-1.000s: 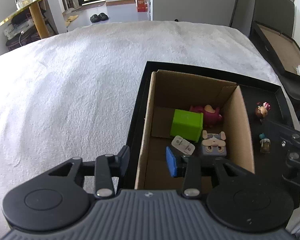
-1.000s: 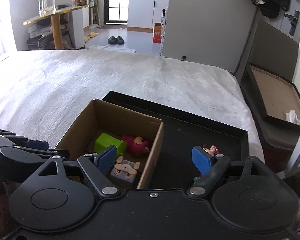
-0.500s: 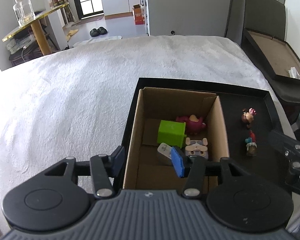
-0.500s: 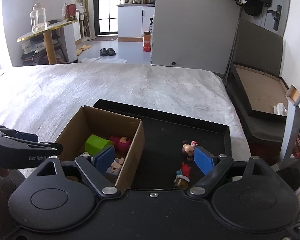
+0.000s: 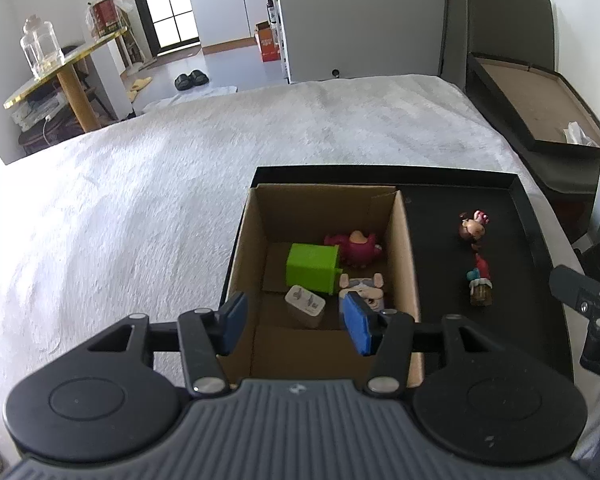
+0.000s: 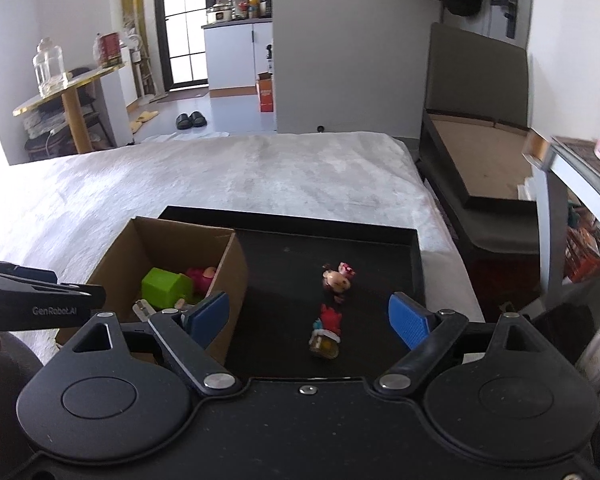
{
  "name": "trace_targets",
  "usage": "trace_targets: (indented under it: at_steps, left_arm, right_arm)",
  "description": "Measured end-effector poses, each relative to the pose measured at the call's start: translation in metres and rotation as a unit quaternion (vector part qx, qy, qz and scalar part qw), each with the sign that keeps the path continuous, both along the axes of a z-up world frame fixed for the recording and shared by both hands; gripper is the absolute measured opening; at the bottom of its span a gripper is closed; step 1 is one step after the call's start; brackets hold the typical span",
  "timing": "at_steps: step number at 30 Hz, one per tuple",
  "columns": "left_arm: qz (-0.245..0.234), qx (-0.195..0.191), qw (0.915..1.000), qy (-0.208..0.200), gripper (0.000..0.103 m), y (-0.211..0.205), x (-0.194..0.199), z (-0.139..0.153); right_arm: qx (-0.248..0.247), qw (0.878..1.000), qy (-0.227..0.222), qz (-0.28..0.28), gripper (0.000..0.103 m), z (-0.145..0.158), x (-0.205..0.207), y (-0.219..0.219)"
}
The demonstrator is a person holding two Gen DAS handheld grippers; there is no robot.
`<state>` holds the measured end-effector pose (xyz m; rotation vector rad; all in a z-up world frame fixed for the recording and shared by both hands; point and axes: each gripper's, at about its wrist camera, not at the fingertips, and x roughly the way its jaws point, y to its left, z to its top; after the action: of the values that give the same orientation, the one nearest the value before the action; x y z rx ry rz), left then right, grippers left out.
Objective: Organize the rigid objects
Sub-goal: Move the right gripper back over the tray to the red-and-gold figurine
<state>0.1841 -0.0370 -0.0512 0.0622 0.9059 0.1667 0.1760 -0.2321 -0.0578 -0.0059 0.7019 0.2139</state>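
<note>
White bedding [image 5: 148, 208] covers the bed on which a black tray [image 5: 516, 192] is laid, with a cardboard box [image 5: 404, 240] set in its left half. Compared with a second ago, both grippers are seen pulled back and raised, so that more of the room and the whole tray are now taken in. The left gripper [image 5: 296, 322] is held above the box's near edge, its pads spread apart and empty. The right gripper [image 6: 308, 318] is likewise spread wide with nothing between its pads, above the tray's near rim. Inside the box a green block [image 5: 312, 266], a pink figure [image 5: 356, 246], a white adapter [image 5: 305, 304] and a grey figure [image 5: 360, 286] are seen close together. On the open black half, a round-headed figure [image 6: 336, 278] and a red figure [image 6: 326, 332] are left near each other, with bare tray on every side.
</note>
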Motion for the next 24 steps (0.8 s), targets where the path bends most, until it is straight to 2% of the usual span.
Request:
trace_targets:
  at_steps: [10, 24]
  left_arm:
    - [-0.012, 0.024, 0.9996, 0.001, 0.053, -0.027, 0.002, -0.001]
    - [-0.031, 0.063, 0.9973, 0.019, 0.054, -0.06, 0.016, -0.02]
  right_arm:
    - [0.025, 1.0, 0.001, -0.008, 0.087, -0.009, -0.006, -0.027]
    - [0.051, 0.998, 0.021, -0.018, 0.086, -0.035, 0.002, -0.054]
